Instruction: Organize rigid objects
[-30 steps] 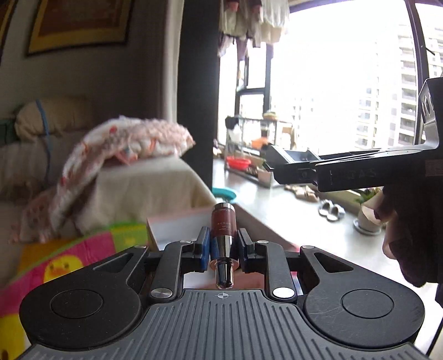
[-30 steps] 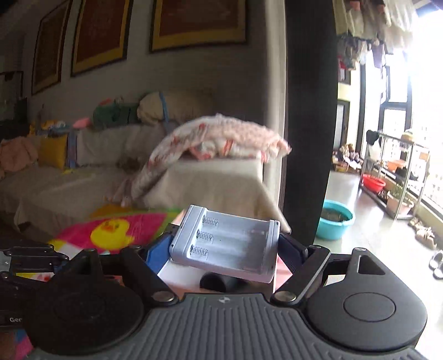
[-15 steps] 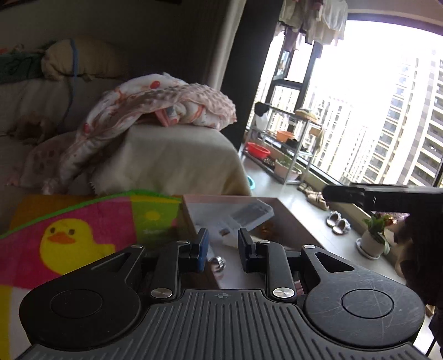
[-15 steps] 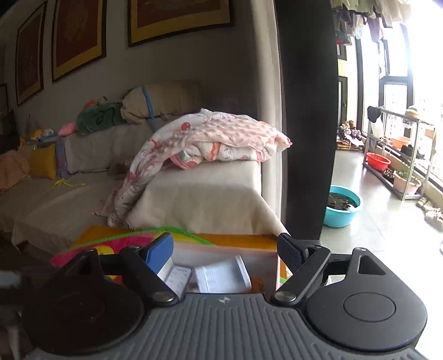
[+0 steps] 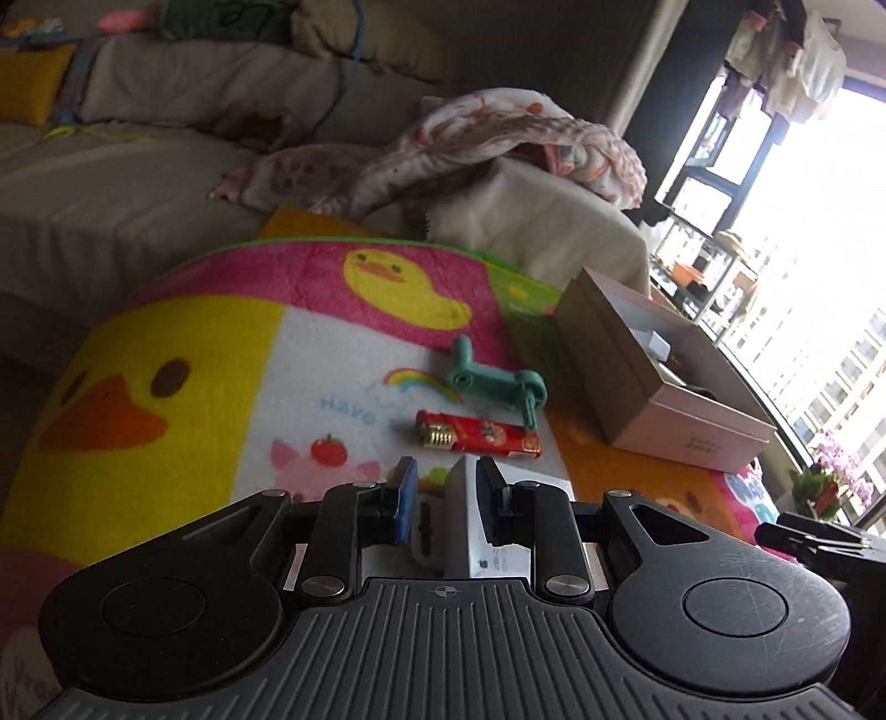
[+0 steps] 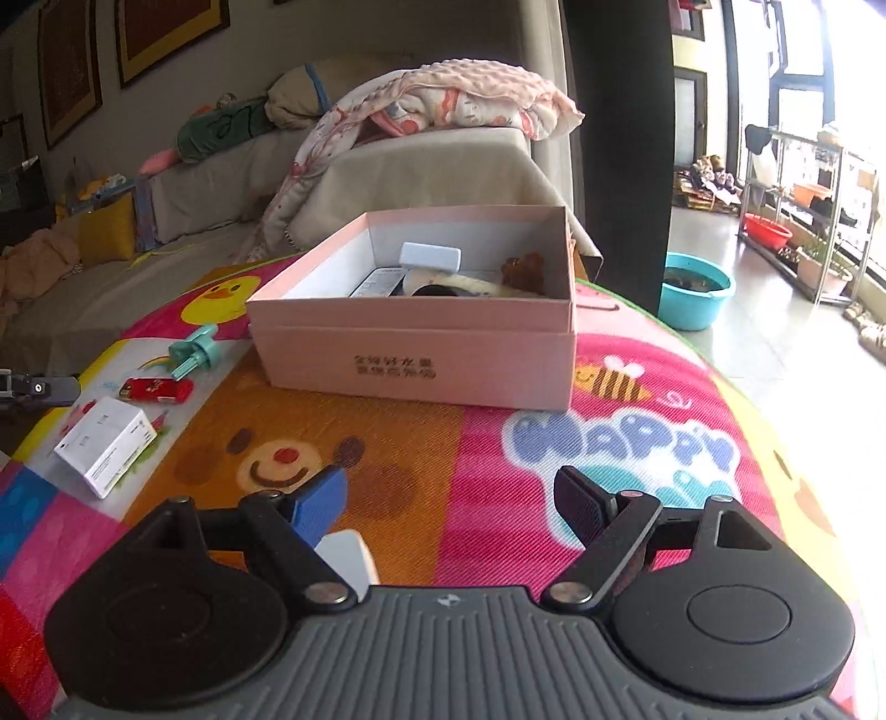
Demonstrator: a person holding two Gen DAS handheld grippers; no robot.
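Now the left gripper [image 5: 443, 501] is nearly shut over the white box [image 5: 487, 531] — light, stiff, smooth; grab its flat sides. Right gripper [image 6: 451, 507] is wide, empty.

We are in a home living room: a long beige fabric sofa [image 5: 138, 166], a rumpled pink patterned blanket [image 6: 443, 94], gold-framed wall pictures [image 6: 166, 33], a colourful duck-print play mat [image 5: 221, 360].
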